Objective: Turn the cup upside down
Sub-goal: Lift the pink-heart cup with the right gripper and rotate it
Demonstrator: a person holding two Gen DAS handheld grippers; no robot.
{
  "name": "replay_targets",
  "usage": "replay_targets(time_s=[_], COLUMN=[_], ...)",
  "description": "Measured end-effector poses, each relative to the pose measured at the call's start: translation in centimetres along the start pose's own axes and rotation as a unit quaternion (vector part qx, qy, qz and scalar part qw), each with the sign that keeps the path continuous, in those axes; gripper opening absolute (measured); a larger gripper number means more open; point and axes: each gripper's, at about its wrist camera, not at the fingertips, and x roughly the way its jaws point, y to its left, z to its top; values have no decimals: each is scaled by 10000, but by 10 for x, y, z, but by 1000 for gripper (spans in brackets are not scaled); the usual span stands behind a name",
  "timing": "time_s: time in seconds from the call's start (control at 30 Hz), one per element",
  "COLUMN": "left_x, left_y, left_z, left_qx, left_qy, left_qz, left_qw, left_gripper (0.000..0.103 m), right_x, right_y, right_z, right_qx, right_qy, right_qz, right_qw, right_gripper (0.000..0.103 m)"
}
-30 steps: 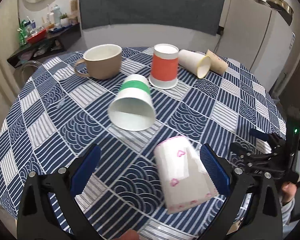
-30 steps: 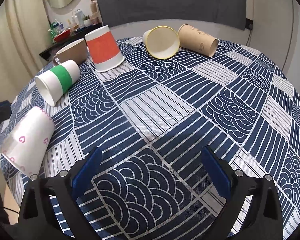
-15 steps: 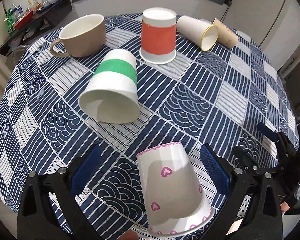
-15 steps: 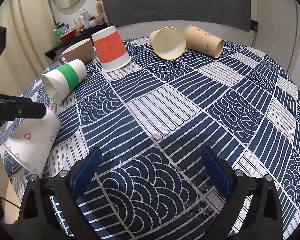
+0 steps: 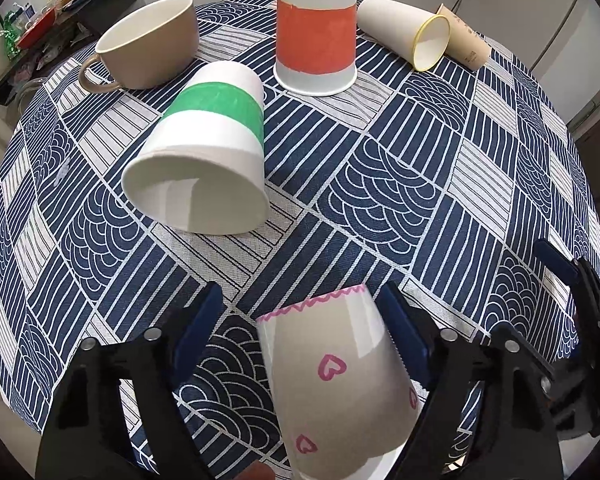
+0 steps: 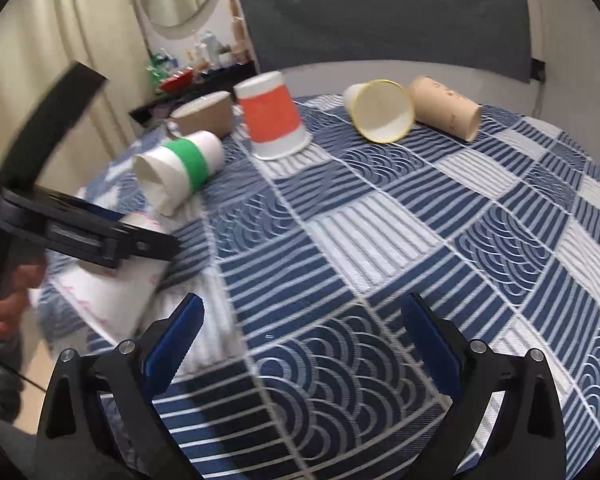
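A white paper cup with pink hearts (image 5: pixel 336 384) lies on its side near the table's front edge, base pointing away. My left gripper (image 5: pixel 300 320) is open and straddles it; the right pad (image 5: pixel 400 328) touches or nearly touches the cup, the left pad stands apart. The right wrist view shows this cup (image 6: pixel 112 292) blurred under the left gripper (image 6: pixel 96 236). My right gripper (image 6: pixel 300 336) is open and empty above the tablecloth.
A green-banded cup (image 5: pixel 208 152) lies on its side. An orange-banded cup (image 5: pixel 316 40) stands upside down. A beige mug (image 5: pixel 148 44) stands upright. A yellow-rimmed cup (image 5: pixel 408 36) and a brown cup (image 5: pixel 466 44) lie at the back. Patterned tablecloth (image 5: pixel 380 184).
My left gripper moved forward and down over the heart cup, which now sits between its fingers. My right gripper has swung, its view tilting toward the left gripper.
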Motion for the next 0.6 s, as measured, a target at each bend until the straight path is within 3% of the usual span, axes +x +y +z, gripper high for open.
replay_targets(time_s=[0.1,0.33,0.6], left_x=[1,-6,-19], left_y=[1,3,1], left_z=[-2,-5,-7], left_qx=[3,37,206], left_qy=[3,-199,-587], left_qz=[-44,33,350], left_qw=[10000,9998,9975], left_gripper=[64,61,58], right_x=[-10,-9,3], right_y=[8,15,19], right_z=[3,0,-5], right_qx=[-72,94,140], right_qy=[-109,187,382], right_qz=[251,1245,1331], right_qw=[9996,9920,9903], right_gripper=[95,95,95])
